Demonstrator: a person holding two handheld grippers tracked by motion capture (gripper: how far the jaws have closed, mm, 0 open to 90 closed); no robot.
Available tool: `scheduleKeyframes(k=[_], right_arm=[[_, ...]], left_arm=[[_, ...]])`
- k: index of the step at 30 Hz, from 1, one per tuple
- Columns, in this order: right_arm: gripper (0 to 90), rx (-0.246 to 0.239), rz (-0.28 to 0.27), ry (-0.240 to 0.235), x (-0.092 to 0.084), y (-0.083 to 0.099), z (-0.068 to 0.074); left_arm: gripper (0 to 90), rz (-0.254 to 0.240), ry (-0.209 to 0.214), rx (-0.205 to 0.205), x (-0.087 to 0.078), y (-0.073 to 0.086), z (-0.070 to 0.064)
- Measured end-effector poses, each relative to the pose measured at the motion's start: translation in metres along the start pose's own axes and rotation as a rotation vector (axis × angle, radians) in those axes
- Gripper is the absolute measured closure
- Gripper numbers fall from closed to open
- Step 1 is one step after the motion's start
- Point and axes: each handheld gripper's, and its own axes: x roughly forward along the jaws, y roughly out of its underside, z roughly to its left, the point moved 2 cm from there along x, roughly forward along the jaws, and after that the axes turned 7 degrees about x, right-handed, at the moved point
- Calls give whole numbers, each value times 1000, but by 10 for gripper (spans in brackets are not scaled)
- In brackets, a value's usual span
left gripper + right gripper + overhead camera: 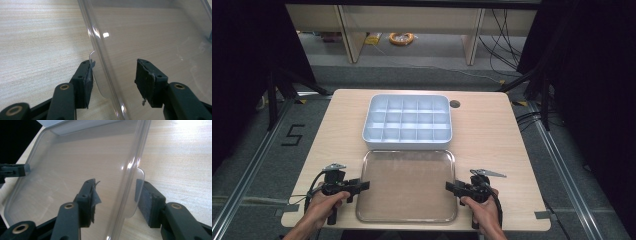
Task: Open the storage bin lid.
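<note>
A clear plastic lid (406,184) lies flat on the wooden table (492,135), just in front of a white compartment box (407,120). My left gripper (360,186) is open at the lid's left edge, its jaws straddling the rim (100,57) and a small tab (93,55). My right gripper (450,187) is open at the lid's right edge, one jaw over the lid (75,162) and one outside its tab (139,175). Neither pair of jaws presses the plastic.
The box holds several empty cells. A round cable hole (455,104) sits in the table behind the box's right corner. Beyond the table are a grey floor, desk legs and an orange cable coil (401,38). Dark curtains flank both sides.
</note>
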Motion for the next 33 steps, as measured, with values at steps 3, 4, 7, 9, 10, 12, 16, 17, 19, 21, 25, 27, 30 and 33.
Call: scheduleKeyframes(k=[3, 4, 7, 9, 10, 12, 16, 17, 19, 21, 25, 27, 30, 33], right_arm=[[505, -27, 0, 34, -2, -1, 1], [517, -7, 11, 55, -3, -1, 4], [515, -59, -32, 34, -5, -5, 3], [505, -76, -39, 63, -7, -6, 5], [505, -66, -44, 42, -8, -6, 5], [505, -67, -46, 42, -9, -7, 3], [504, -82, -58, 41, -12, -9, 1], [498, -78, -67, 35, -12, -9, 3], [492, -32, -61, 41, -14, -9, 7], [483, -45, -65, 42, -15, -10, 7], [416, -101, -91, 31, -16, -13, 5], [381, -124, -106, 39, -17, -14, 6], [346, -170, -135, 22, -19, -16, 8], [313, -193, -157, 12, -20, -17, 13]], left_arm=[[473, 23, -41, 48, -1, 0, 0], [435, 17, -54, 38, -1, 0, 0], [382, -1, -103, 65, -3, -1, 0], [343, 6, -125, 88, -6, -3, 0], [332, 13, -127, 95, -8, -3, 1], [327, -7, -126, 81, -8, -2, -2], [327, -10, -124, 94, -10, -2, -5], [325, -14, -125, 91, -10, -2, -6], [324, -11, -126, 111, -11, -3, -6], [324, -34, -128, 108, -12, -3, -7], [312, -54, -117, 120, -15, -4, -8], [297, -43, -111, 138, -16, -4, -8], [267, -52, -84, 134, -15, -5, -10], [237, -80, -59, 110, -14, -5, -14]])
